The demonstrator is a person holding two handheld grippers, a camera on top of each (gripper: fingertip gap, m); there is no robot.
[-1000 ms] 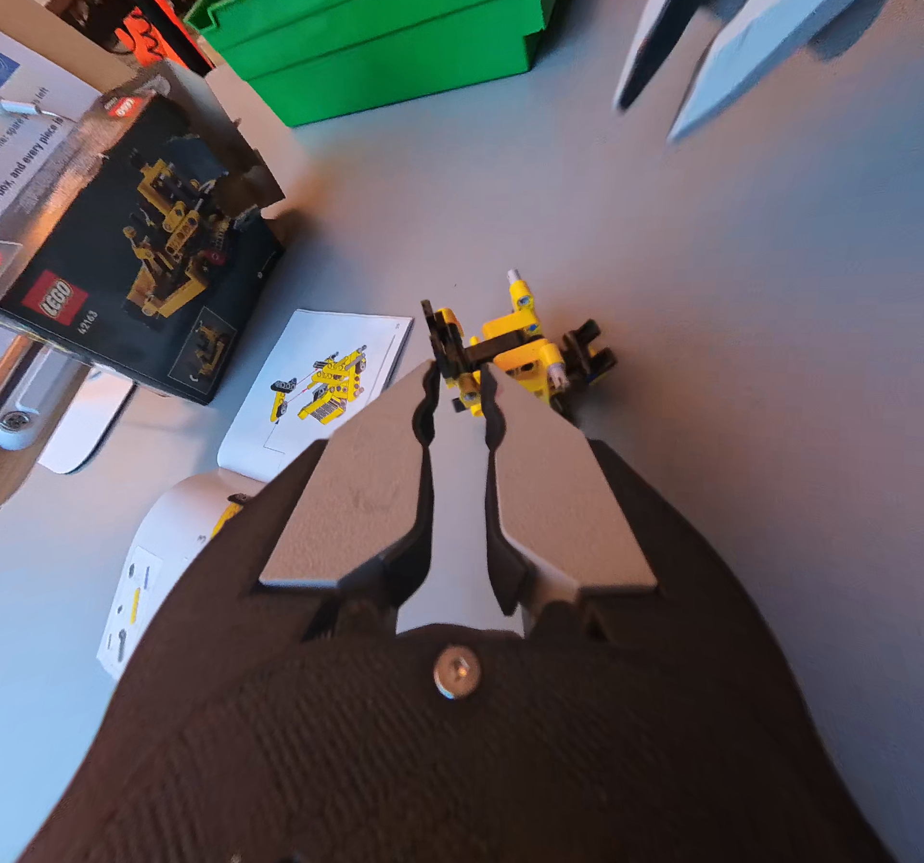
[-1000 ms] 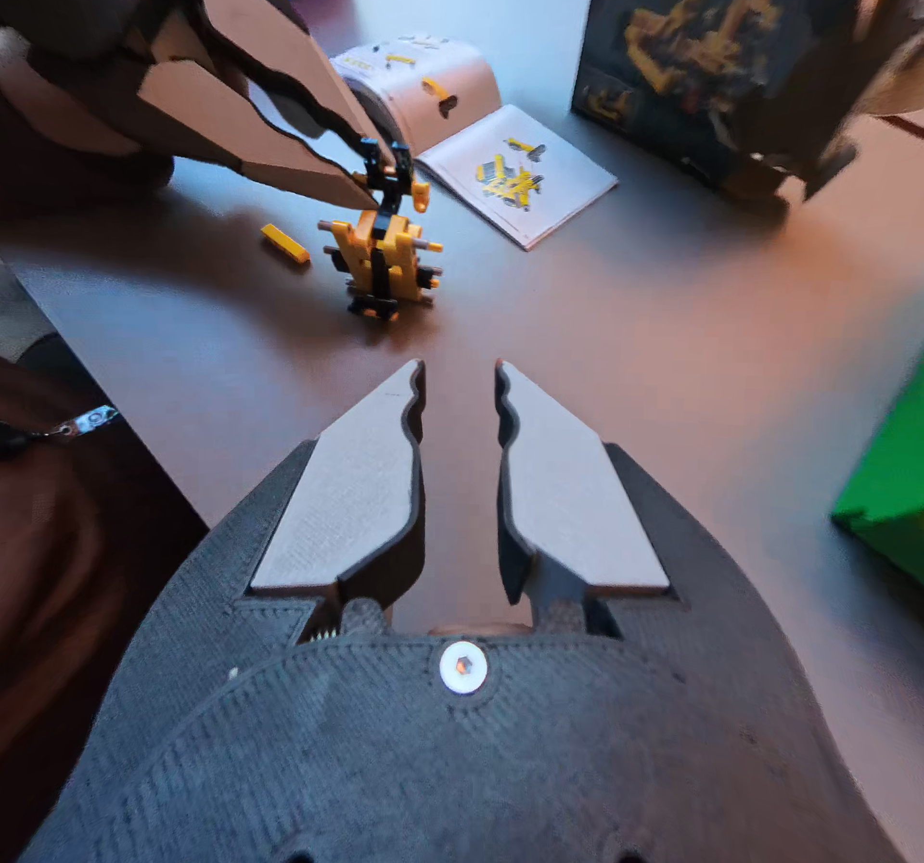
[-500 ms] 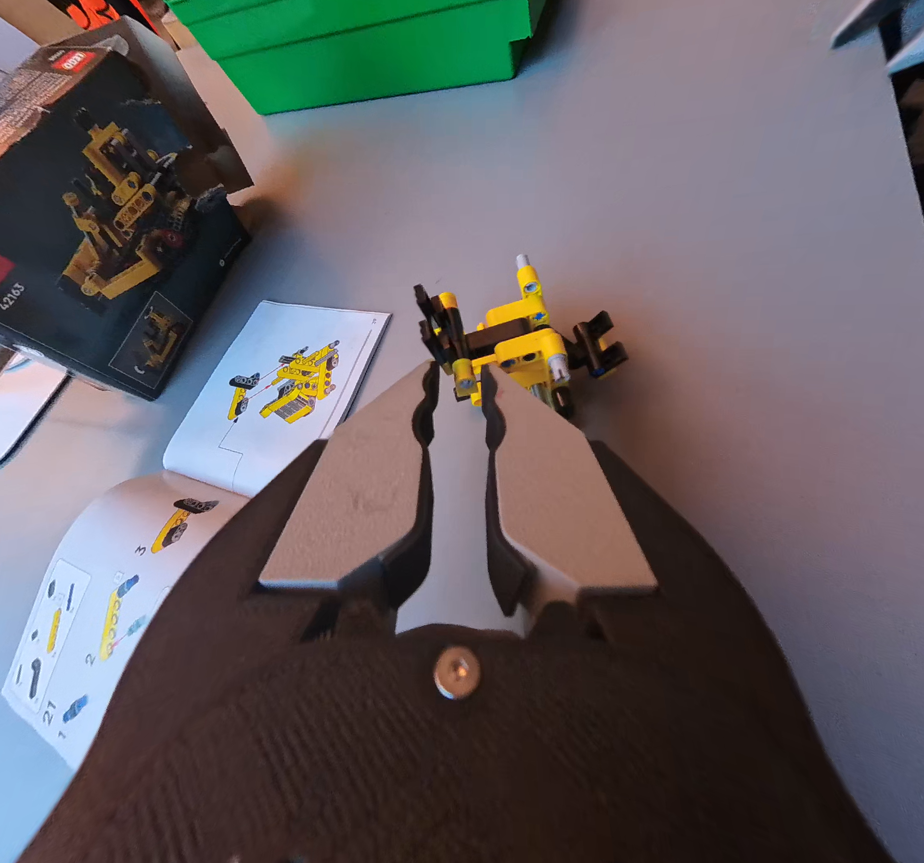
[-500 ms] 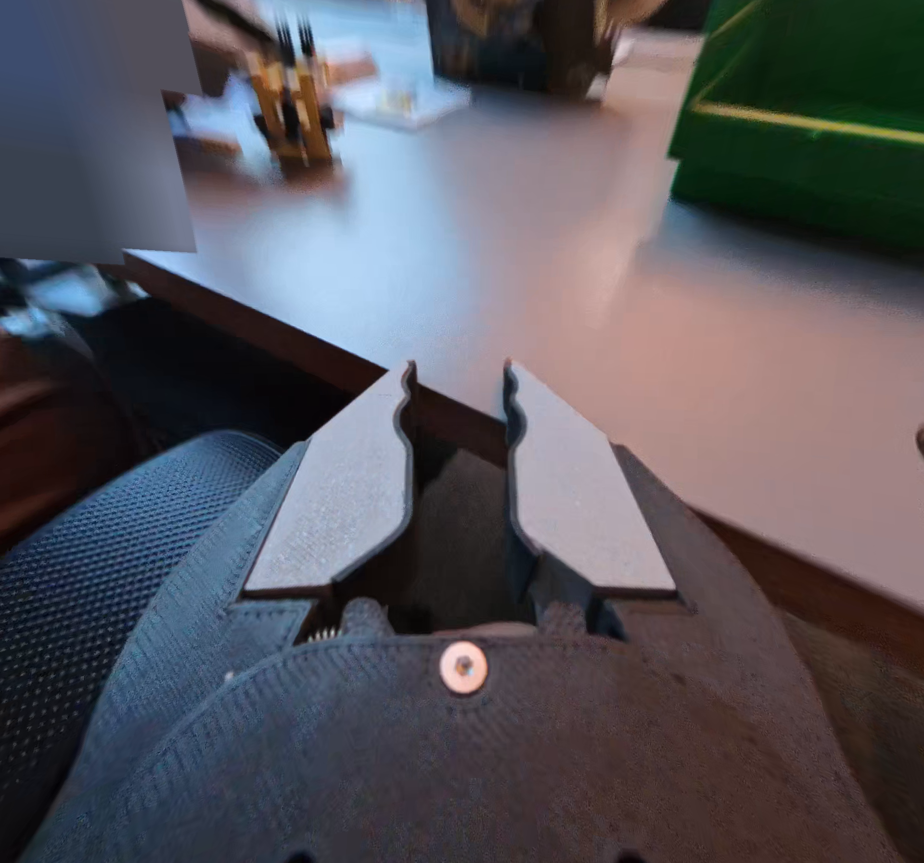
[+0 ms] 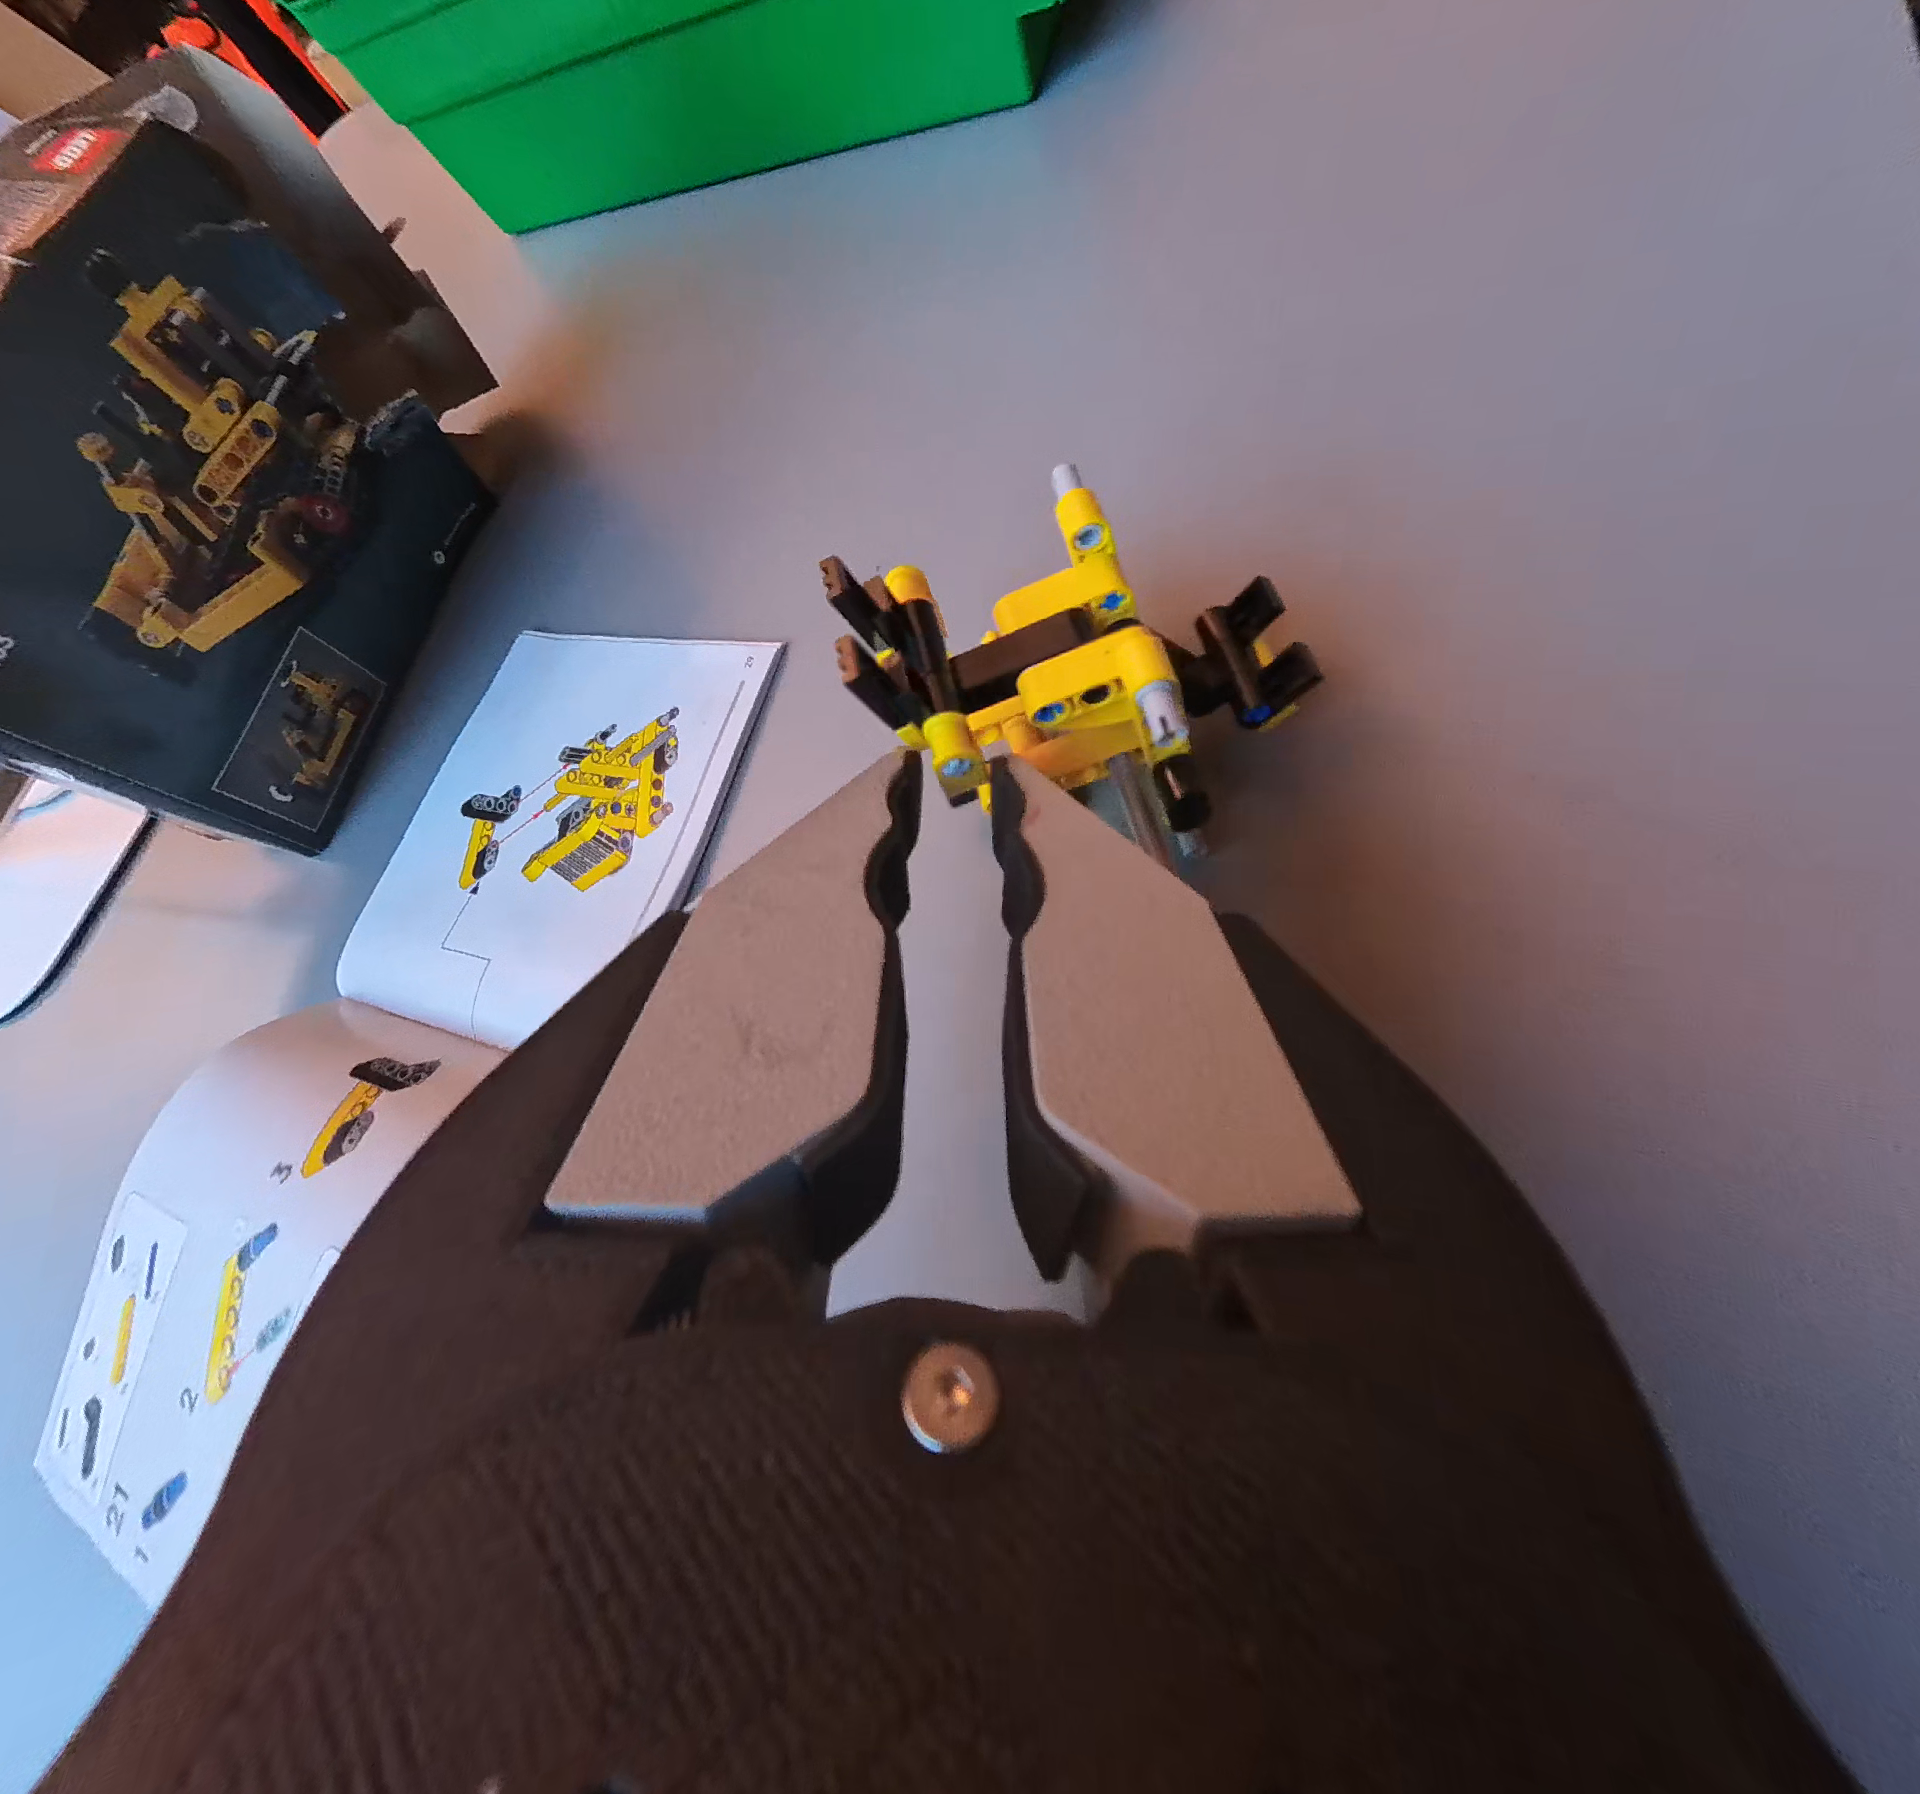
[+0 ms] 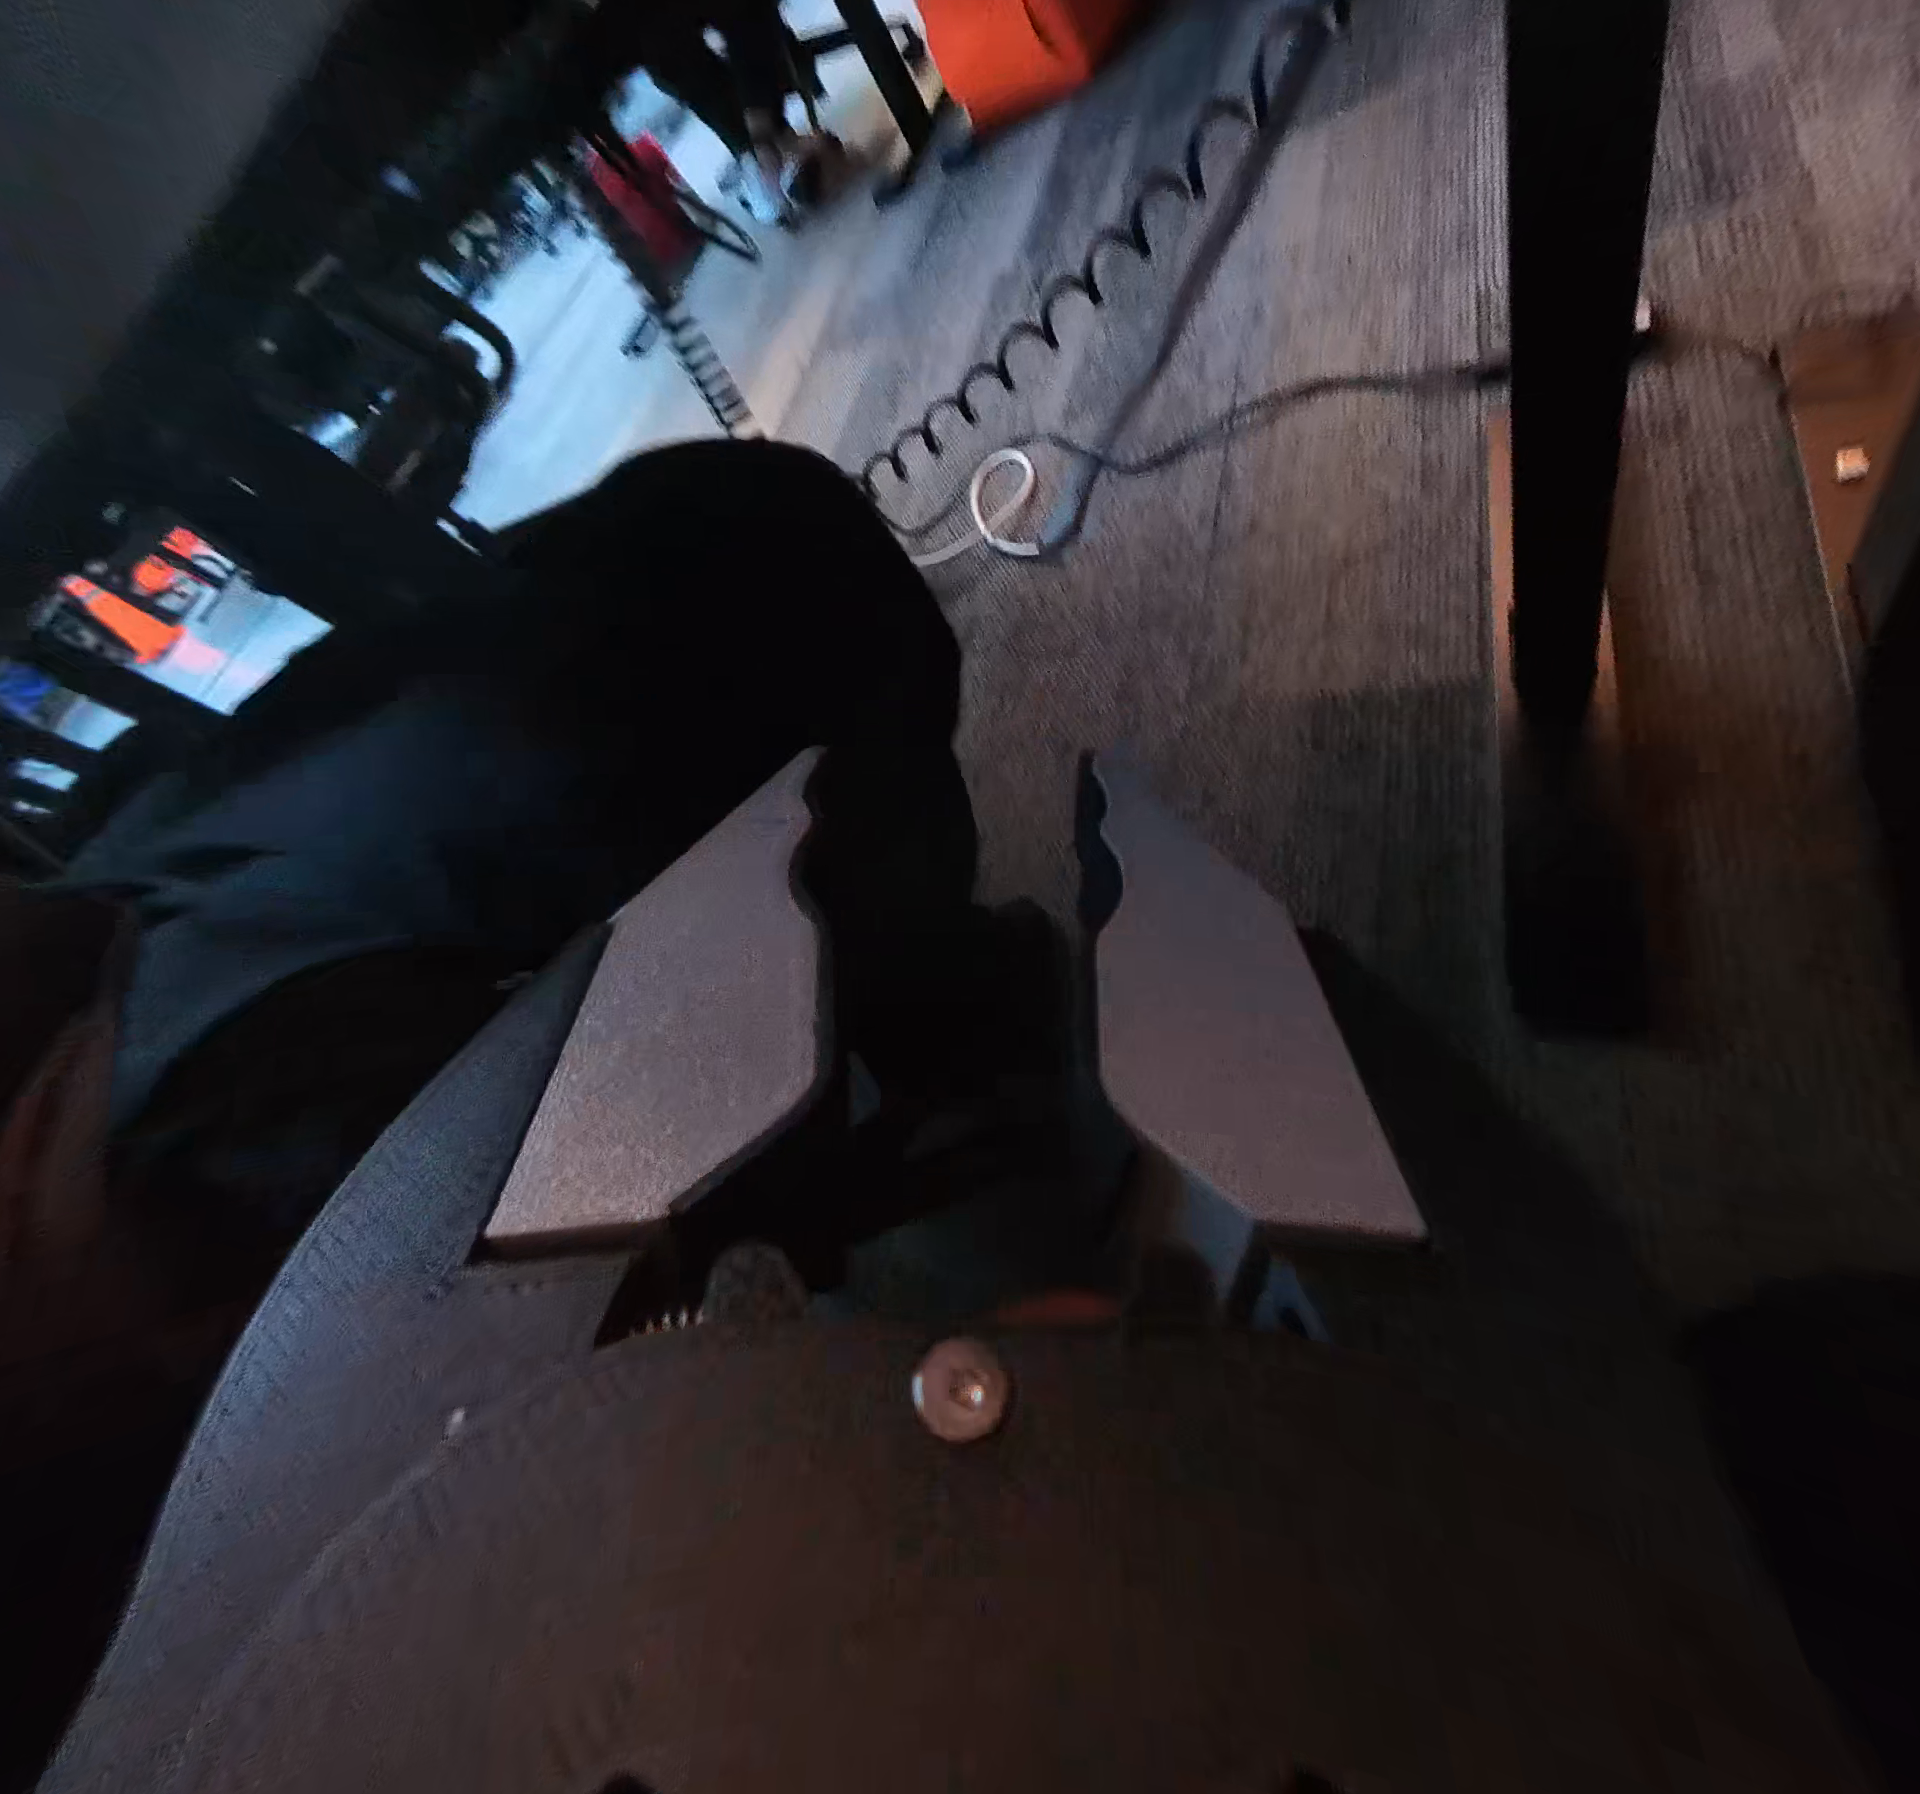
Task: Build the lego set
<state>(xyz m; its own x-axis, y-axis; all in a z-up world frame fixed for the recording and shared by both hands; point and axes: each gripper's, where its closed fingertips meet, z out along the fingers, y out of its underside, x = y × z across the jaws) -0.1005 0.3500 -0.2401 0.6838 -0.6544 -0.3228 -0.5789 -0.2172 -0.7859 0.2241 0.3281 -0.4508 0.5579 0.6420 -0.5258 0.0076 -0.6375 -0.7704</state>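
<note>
- My left claw (image 5: pixel 954 770): tips nearly closed, pinching a yellow peg on the near end of the lego model (image 5: pixel 1070 674).
- Model sits on the grey table (image 5: pixel 1455 342), just right of the open instruction booklet (image 5: pixel 582 809).
- Set box (image 5: pixel 208 487) stands left of the booklet; green bins (image 5: pixel 707 30) lie beyond.
- My right claw (image 6: pixel 951 778): tips spread apart, holding nothing, pointed at carpet (image 6: pixel 1299 601) and a coiled cable (image 6: pixel 1091 290).

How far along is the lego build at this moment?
Done: a small yellow-and-black sub-assembly stands on the table. In hand: left gripper pinches its near yellow end; right gripper is open, empty, off-table. Left: most of the build.
</note>
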